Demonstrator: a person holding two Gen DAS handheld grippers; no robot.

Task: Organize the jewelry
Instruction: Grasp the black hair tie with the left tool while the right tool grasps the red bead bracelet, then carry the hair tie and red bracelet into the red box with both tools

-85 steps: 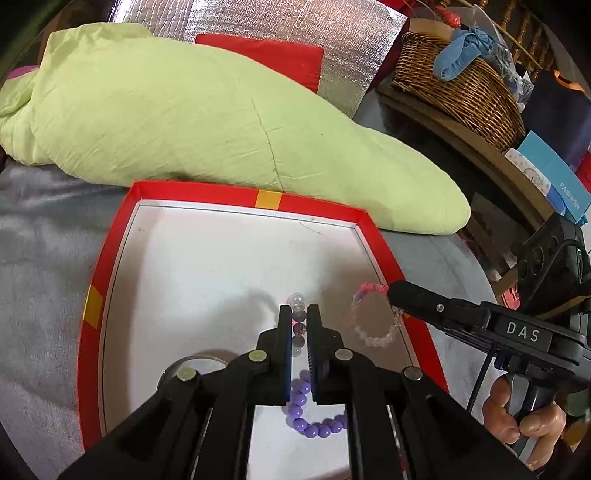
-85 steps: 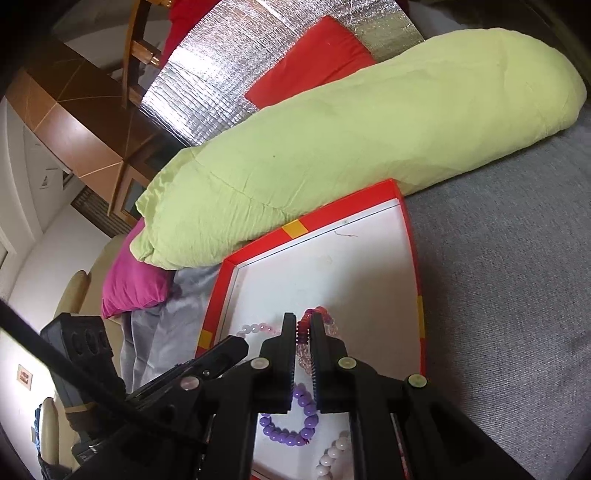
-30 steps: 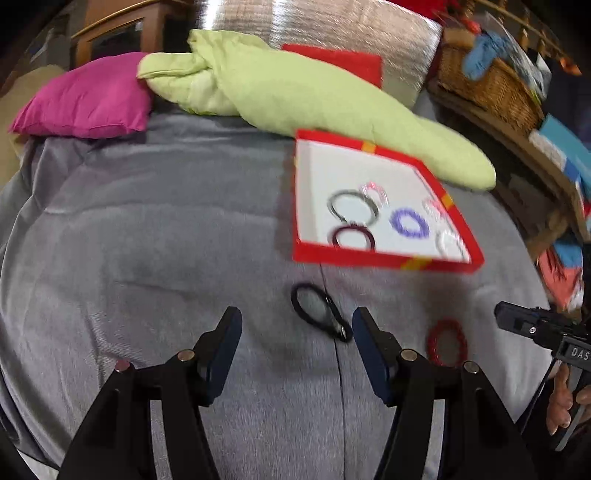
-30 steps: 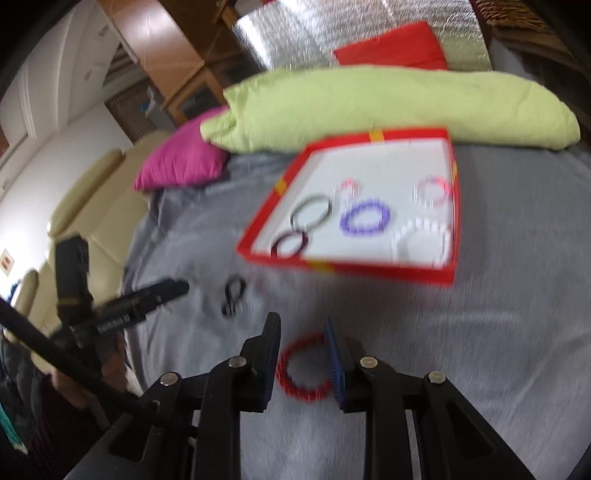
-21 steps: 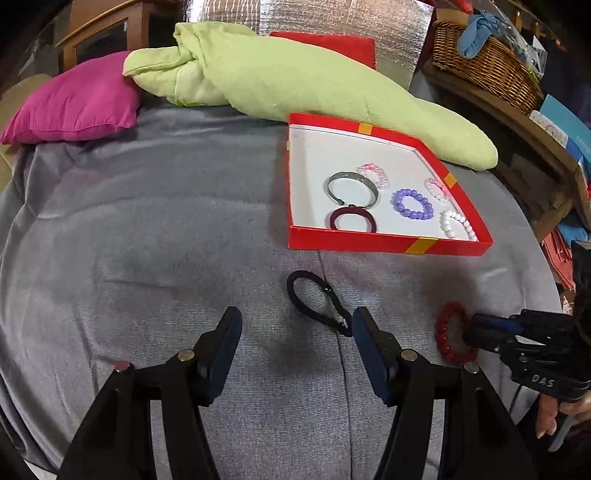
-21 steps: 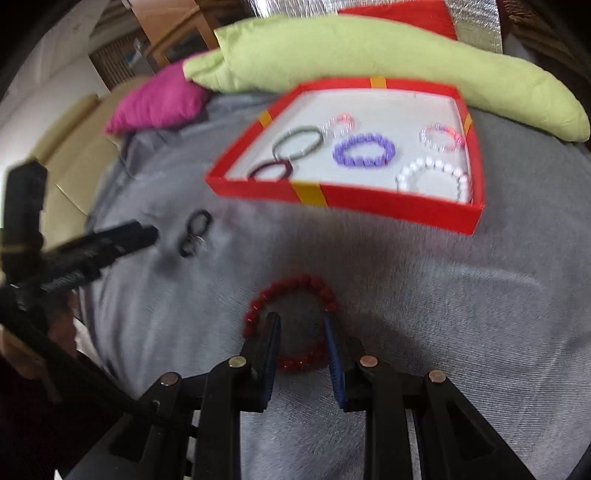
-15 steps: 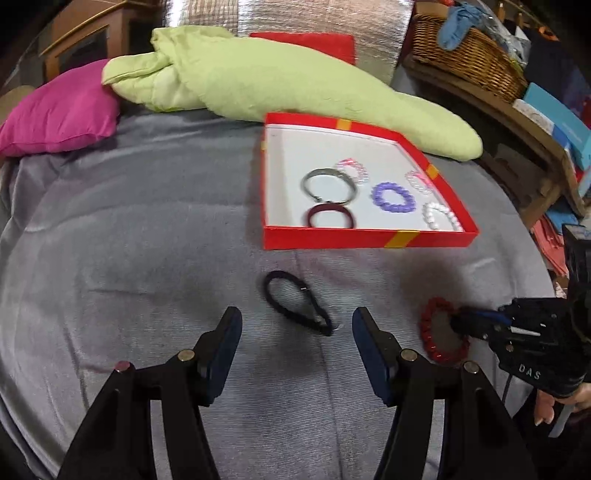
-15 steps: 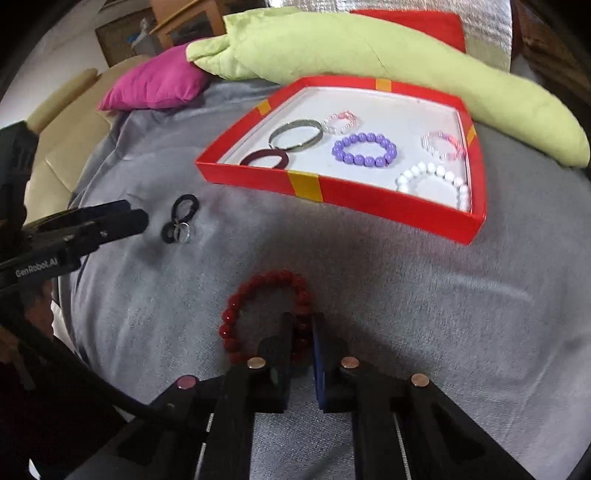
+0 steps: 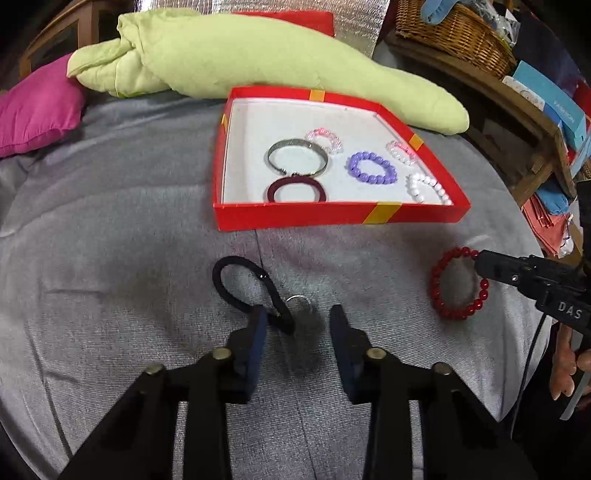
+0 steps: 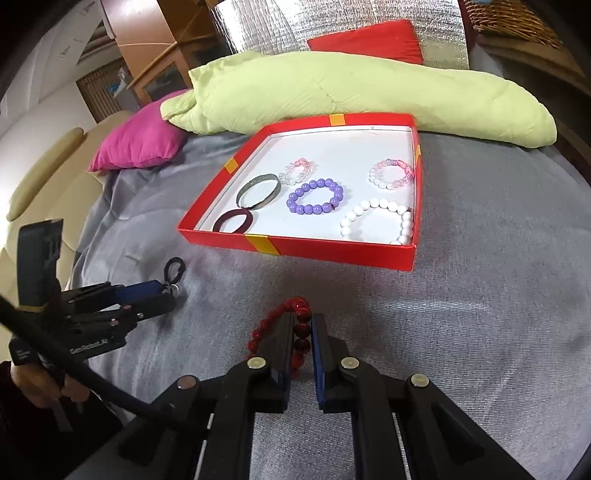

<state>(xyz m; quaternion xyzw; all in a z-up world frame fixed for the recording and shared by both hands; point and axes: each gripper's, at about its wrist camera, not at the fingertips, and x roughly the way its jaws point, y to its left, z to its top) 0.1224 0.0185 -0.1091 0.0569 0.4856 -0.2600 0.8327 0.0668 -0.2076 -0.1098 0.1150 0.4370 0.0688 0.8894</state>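
A red tray (image 9: 332, 216) (image 10: 295, 244) on the grey cover holds several bracelets, among them a purple bead one (image 9: 372, 168) (image 10: 315, 196), a white one (image 10: 376, 220) and a metal bangle (image 9: 297, 157). A black hair tie (image 9: 251, 288) (image 10: 173, 269) with a small metal ring (image 9: 298, 300) lies in front of the tray. My left gripper (image 9: 297, 319) is open, its jaws astride the tie's near end and the ring. My right gripper (image 10: 301, 326) is shut on a red bead bracelet (image 10: 295, 332) (image 9: 458, 282).
A long green pillow (image 9: 258, 55) (image 10: 351, 88) lies behind the tray, a magenta cushion (image 9: 33, 107) (image 10: 136, 146) to its left. A wicker basket (image 9: 454, 33) and wooden shelf stand at the right. The grey cover's edge drops off near my right hand.
My left gripper has moved forward and down around the black hair tie's end, jaws somewhat narrower. My right gripper stays shut on the red bracelet, now raised on edge.
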